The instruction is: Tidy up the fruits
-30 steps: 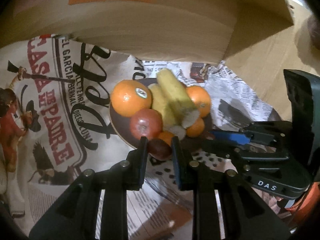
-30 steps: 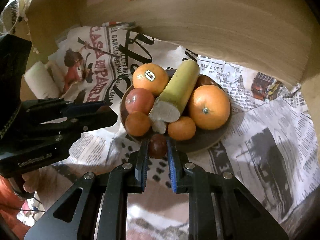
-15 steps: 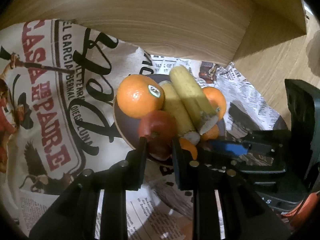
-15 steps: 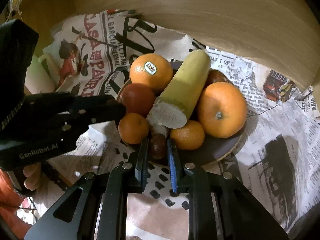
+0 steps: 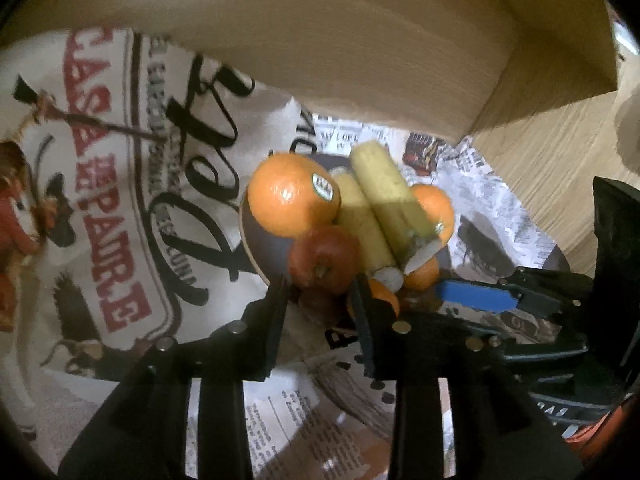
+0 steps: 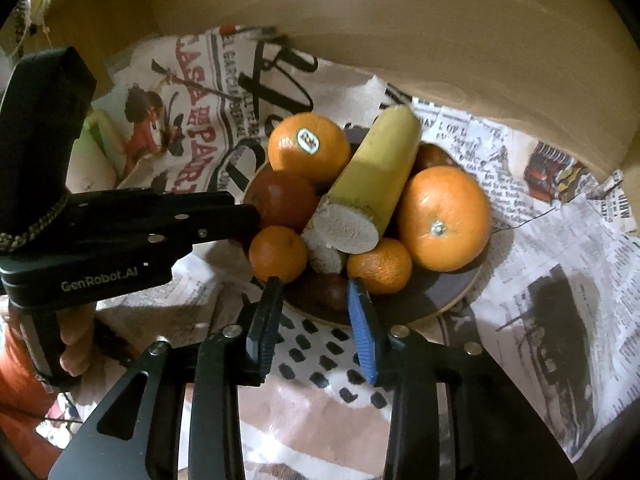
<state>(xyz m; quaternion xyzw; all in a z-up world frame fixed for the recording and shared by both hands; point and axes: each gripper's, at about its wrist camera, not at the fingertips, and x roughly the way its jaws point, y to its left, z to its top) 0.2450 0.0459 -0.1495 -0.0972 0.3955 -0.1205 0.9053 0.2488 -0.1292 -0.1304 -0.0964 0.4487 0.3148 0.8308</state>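
Plate (image 6: 452, 300): dark, round, pale-rimmed, heaped with fruit. Contents counted from the right wrist view: 2 large oranges, one stickered (image 6: 309, 148) at the far left of the plate, one (image 6: 444, 218) at the right; 2 small mandarins (image 6: 278, 253) (image 6: 379, 266) toward the near rim; 1 reddish apple-like fruit (image 6: 282, 200); 2 cut yellow-skinned pieces (image 6: 370, 188) lying across the middle; 1 dark brown fruit (image 6: 320, 290) at the near rim, another dark one (image 6: 432, 156) half hidden at the back.

Right gripper (image 6: 316, 308): jaws spread to either side of the dark fruit at the near rim, not pinching it.

Left gripper (image 5: 320, 304): jaws spread, tips at the plate's near-left rim by the reddish fruit (image 5: 324, 260); nothing gripped.

Progress, by my judgement: gathering looks nearly complete, as no loose fruit shows off the plate; what remains cannot be told.

Surface: overlapping newspapers (image 6: 560, 248) and a large printed poster sheet (image 5: 100, 200).

Surroundings: pale wooden panel (image 6: 440, 32) behind; wood-grain flooring (image 5: 552, 152) at the right.
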